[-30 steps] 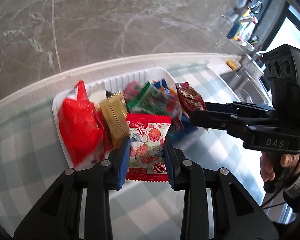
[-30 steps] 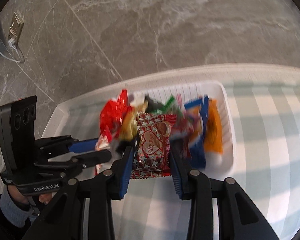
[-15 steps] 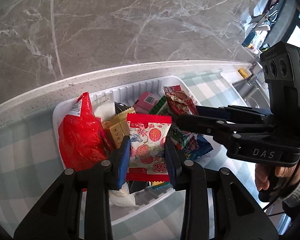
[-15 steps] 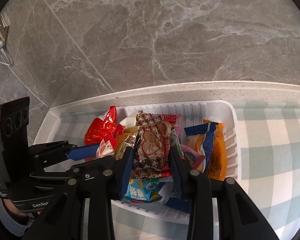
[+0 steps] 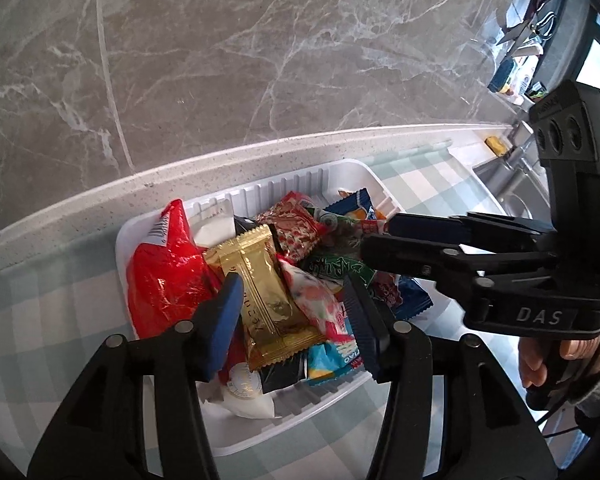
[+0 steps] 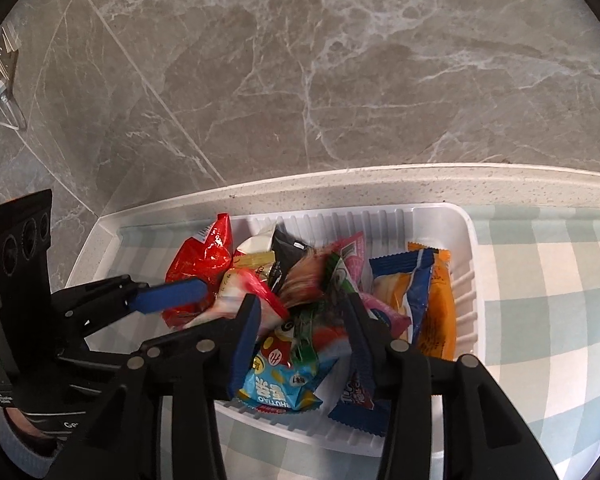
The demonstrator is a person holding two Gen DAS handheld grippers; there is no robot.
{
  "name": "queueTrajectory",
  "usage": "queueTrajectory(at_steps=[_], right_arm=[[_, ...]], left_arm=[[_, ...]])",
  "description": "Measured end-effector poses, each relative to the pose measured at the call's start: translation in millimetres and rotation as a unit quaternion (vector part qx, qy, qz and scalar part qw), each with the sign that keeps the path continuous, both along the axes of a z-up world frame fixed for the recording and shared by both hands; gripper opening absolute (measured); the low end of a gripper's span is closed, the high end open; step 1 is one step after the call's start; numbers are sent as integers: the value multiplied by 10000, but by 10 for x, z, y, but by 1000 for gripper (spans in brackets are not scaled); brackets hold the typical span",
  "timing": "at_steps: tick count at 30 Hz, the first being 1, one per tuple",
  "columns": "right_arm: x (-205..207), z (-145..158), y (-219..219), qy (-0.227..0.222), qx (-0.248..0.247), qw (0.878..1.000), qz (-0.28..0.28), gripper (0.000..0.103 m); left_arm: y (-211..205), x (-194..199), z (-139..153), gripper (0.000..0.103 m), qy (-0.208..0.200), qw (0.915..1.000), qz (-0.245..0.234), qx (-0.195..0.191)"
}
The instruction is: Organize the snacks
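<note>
Late stage of sorting: assorted foil snack packets [image 5: 260, 280] heaped inside white ribbed plastic tray [image 6: 470, 240] on checked tabletop [image 6: 548, 320]; left claw [image 5: 294, 312] and right claw [image 6: 300, 332] opening, nothing gripped, none outside.

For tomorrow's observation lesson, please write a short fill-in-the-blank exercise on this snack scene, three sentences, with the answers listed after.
1. The snack packets lie heaped in a white plastic ____ with ribbed walls.
2. The cloth under it is checked pale green and ____.
3. The wide, crinkled foil bag at the left end of the heap, beside the gold packet, is ____.

Missing words: tray; white; red
</note>
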State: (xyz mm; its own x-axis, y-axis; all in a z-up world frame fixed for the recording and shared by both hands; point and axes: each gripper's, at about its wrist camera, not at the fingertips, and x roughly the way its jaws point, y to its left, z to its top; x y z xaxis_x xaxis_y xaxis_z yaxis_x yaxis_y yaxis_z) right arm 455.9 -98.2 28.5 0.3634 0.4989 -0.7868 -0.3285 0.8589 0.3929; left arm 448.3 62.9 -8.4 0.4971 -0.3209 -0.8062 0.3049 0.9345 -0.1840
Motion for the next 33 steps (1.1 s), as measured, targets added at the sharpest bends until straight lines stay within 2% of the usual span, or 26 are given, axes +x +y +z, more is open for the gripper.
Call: queueTrajectory(at_steps=[4, 9, 11, 15, 17, 18, 22, 24, 26, 33], right_arm=[[-87, 56, -82, -54, 70, 9999, -85, 48], [-236, 147, -166, -119, 122, 9997, -169, 49], [-313, 193, -204, -145, 160, 9996, -200, 50], [-522, 278, -299, -223, 182, 9992, -290, 55], [-609, 313, -323, -236, 164, 9991, -308, 56], [-670, 335, -343, -258, 139, 9990, -324, 57], [-967, 465, -412, -495, -90, 9981, -349, 67], [-1111, 534, -449, -631, -208, 9970, -384, 76], [-1257, 604, -501, -765, -319, 9955, -455, 80], [-1711, 833, -697, -1171, -646, 9882, -749, 90]], left_arm=[[19, -58, 82, 57, -114, 9999, 49, 14], [34, -156, 202, 57, -241, 9997, 97, 28], [33, -203, 257, 65, -295, 9995, 117, 46], [29, -337, 376, 73, -382, 9992, 146, -25], [21, -417, 419, 82, -389, 9991, 173, -25], [14, -471, 451, 83, -403, 9990, 173, -30], [-17, -705, 565, 89, -518, 9984, 194, 83], [-39, -841, 640, 90, -562, 9982, 210, 97], [-63, -967, 714, 90, -609, 9979, 208, 113], [-194, -1437, 962, 94, -878, 9957, 165, 249]])
